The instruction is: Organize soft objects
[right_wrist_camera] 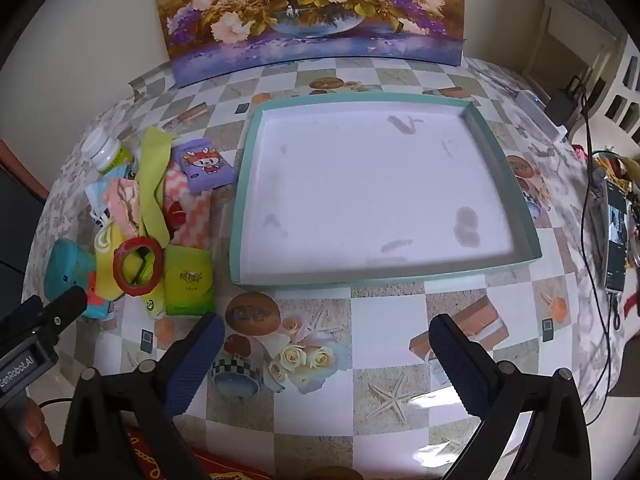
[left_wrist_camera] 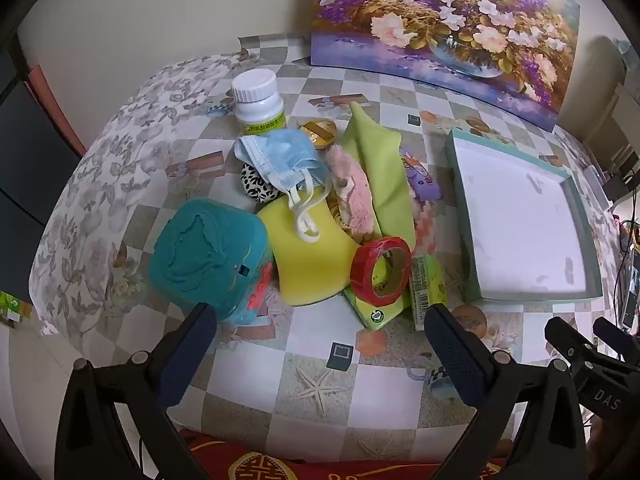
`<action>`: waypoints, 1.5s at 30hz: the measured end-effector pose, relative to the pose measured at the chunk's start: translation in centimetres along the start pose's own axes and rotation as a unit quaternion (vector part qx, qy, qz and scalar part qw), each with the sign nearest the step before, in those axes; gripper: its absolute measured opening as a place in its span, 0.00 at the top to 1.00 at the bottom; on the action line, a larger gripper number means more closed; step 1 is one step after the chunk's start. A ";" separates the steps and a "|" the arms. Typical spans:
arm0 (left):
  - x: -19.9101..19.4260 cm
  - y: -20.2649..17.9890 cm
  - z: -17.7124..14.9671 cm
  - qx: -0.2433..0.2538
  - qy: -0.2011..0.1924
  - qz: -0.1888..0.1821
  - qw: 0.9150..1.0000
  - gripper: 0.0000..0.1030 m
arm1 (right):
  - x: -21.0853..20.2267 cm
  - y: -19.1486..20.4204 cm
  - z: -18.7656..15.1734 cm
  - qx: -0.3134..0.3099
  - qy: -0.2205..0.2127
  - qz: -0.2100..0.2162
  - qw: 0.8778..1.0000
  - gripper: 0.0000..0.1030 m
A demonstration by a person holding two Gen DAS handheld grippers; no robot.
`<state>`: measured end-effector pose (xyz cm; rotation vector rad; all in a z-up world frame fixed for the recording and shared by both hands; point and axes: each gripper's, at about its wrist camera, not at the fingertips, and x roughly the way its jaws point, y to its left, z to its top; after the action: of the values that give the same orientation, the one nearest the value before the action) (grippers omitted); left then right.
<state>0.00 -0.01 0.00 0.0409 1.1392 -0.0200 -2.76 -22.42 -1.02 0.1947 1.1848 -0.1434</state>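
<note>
Left gripper (left_wrist_camera: 320, 344): spread wide, nothing between its fingers, hovering over the tabletop (left_wrist_camera: 320, 392) just short of the pile.
Right gripper (right_wrist_camera: 326, 350): spread wide too, grasping nothing, above bare tabletop in front of the tray.
Tray (right_wrist_camera: 496, 152): shallow, teal-rimmed, white inside, right of the pile, nothing in it.
Soft pile: blue face mask (left_wrist_camera: 280, 156) draped on a yellow sponge (left_wrist_camera: 308, 252); pink fluffy piece (left_wrist_camera: 352, 196) beside a green cloth (left_wrist_camera: 380, 168); purple tissue pack (right_wrist_camera: 206, 164) at the far side.
Other items: red tape roll (left_wrist_camera: 380, 270) leaning on green tissue packs (right_wrist_camera: 188, 282); teal lidded container (left_wrist_camera: 208, 256) at the left; white pill bottle (left_wrist_camera: 258, 100) behind.
Backdrop: flower painting (left_wrist_camera: 440, 24) standing against the wall.
</note>
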 end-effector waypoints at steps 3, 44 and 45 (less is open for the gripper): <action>0.0 0.0 0.0 -0.002 0.002 -0.001 1.000 0.00 | 0.0 0.0 -0.1 0.000 0.000 -0.002 1.000 0.00; -0.2 0.0 -0.4 0.008 0.001 0.009 1.000 0.00 | -1.2 0.3 -0.5 -0.006 -0.036 0.002 0.999 0.00; -0.2 0.0 -0.4 0.008 0.001 0.009 1.000 0.00 | -1.2 0.3 -0.5 -0.006 -0.036 0.003 0.999 0.00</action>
<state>-0.44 0.04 -0.01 0.0658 1.1412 -0.0137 -3.64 -21.97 -0.04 0.1799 1.1130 -0.1372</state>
